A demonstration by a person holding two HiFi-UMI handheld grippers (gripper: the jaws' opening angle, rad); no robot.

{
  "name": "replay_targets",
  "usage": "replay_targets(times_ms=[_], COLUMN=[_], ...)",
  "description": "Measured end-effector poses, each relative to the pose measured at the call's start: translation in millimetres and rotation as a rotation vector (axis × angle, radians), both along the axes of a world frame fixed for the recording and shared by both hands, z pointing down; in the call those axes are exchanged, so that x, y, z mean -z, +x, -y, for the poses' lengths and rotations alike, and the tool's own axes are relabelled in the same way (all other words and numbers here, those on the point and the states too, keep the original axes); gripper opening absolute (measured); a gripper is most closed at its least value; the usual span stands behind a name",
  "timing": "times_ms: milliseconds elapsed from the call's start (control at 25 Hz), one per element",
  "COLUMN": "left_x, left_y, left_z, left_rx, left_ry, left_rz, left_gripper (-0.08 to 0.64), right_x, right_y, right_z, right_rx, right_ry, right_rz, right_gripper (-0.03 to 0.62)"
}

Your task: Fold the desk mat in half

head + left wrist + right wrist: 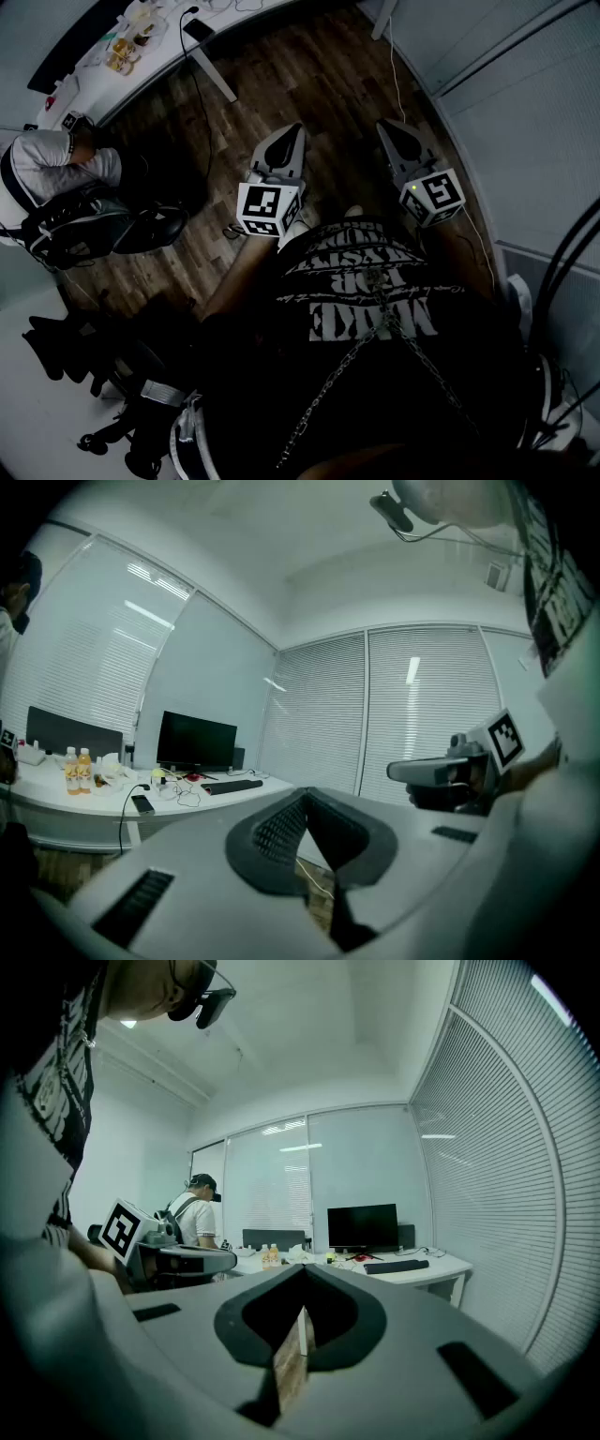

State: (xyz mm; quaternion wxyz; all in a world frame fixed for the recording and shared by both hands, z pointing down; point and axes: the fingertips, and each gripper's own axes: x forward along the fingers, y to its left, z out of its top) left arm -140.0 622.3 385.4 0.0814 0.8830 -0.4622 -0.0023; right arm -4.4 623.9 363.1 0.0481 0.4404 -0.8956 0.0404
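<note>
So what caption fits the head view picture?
Left gripper and right gripper, both shut, held above a wooden floor near a white desk.

floor (281, 84): dark wood planks, visible grain, dull sheen. left gripper (294, 133) and right gripper (388, 129): smooth matt grey plastic, with dark ribbed pads (279, 832). desk (52, 801): smooth white top. shirt (375, 291): black printed cloth.

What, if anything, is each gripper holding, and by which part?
Nothing is held. The left gripper and the right gripper both have their jaws closed together with nothing between them, out over the wooden floor.
</note>
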Motion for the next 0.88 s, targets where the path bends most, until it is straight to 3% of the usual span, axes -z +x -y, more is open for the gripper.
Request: replay_targets(times_ms=[320, 560, 880], left_x=[-3.6, -12.5, -20.4], left_y=[6.2, 18.9, 12.3], left_z=[4.9, 0.0, -1.7], left_rx=[-0.037, -0.078, -0.061], left_ry=[-0.005, -0.010, -0.045], left_rz=[-0.005, -0.013, -0.013], left_gripper=[0.008, 0.008, 0.008], right_x=[-5.4, -8.3, -16.9], right_y=[-14.4, -3.8, -2.7], right_z=[-8.7, -16.0, -22.5], right_rx=[0.013, -0.026, -0.023], right_ry=[-0.004, -0.009, -0.029], right_rz=[0.010, 0.011, 0.010], right_gripper=[0.000, 0.000, 0.000])
